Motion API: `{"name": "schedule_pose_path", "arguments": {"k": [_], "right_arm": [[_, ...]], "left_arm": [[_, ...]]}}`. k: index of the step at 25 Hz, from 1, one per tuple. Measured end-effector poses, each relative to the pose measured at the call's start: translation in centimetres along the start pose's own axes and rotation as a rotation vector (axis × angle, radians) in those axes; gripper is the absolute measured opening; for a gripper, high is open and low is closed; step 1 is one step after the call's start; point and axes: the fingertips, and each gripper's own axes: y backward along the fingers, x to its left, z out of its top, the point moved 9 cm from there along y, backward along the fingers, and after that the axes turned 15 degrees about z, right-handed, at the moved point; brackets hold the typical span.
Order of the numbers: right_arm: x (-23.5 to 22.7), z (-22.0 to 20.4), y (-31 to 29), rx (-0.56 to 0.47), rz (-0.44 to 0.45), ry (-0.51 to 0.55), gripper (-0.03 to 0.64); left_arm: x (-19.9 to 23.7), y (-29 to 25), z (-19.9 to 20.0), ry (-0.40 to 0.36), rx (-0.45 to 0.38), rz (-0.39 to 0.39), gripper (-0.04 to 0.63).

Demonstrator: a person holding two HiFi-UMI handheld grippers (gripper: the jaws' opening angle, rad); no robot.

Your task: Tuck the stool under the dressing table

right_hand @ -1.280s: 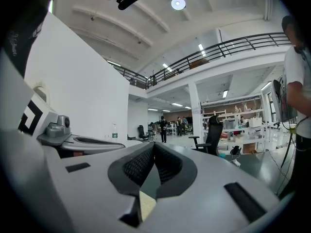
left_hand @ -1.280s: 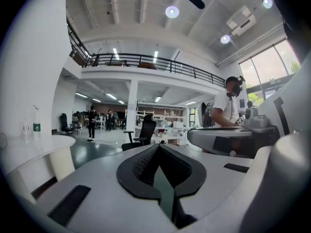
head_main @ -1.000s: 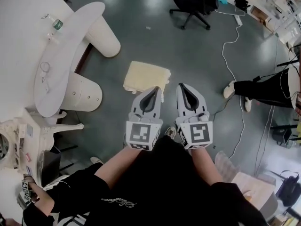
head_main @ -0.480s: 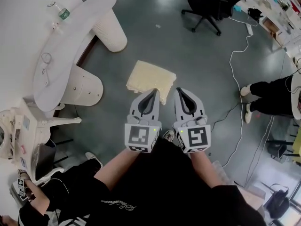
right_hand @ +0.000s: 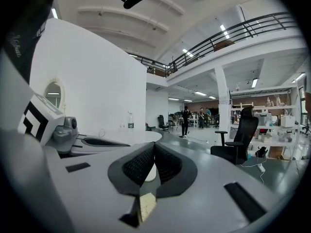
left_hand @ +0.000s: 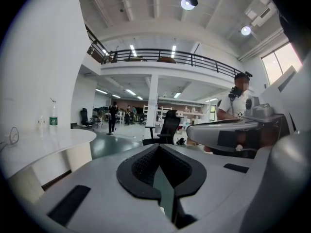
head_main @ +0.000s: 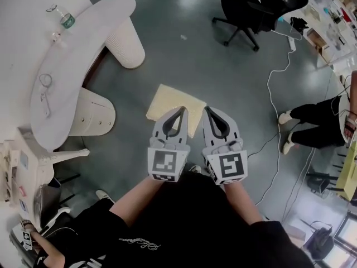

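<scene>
The stool [head_main: 173, 102] is a low square seat with a cream cushion, standing on the grey floor out in front of the dressing table [head_main: 72, 66]. The table has a white curved top on two round pedestals, at the left of the head view. My left gripper [head_main: 182, 109] and right gripper [head_main: 207, 109] are side by side, both shut and empty, with their tips over the stool's near edge. In the right gripper view a strip of the cream cushion [right_hand: 147, 204] shows below the shut jaws [right_hand: 154, 144]. The left gripper [left_hand: 159, 147] looks level across the room, past the table top [left_hand: 48, 142].
A plastic bottle [head_main: 62, 18] and a looped cord [head_main: 46, 81] lie on the table top. A black office chair [head_main: 245, 7] stands at the back right. A white cable [head_main: 277, 88] runs along the floor. A seated person's legs [head_main: 312, 115] are at the right, white furniture [head_main: 30, 161] at the left.
Both grippers have moved forward together, and their tips now overlap the stool's near edge. They stay shut. The stool and the table have not moved on the floor.
</scene>
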Motion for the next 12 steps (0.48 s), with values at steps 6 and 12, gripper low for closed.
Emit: {"name": "schedule_pose_path", "arguments": {"k": [6,12], "right_arm": [[-0.1,0.7,-5.9,0.043,0.056,0.030,0.006],[-1.7,0.4,-8.9,0.080,0.118,0.033,0.006]], "left_arm": [[4.1,-3.4,0.3,0.017,-0.007,0.013,0.005],[5.3,-5.3,-0.5,0.041,0.041,0.054,0.005]]}}
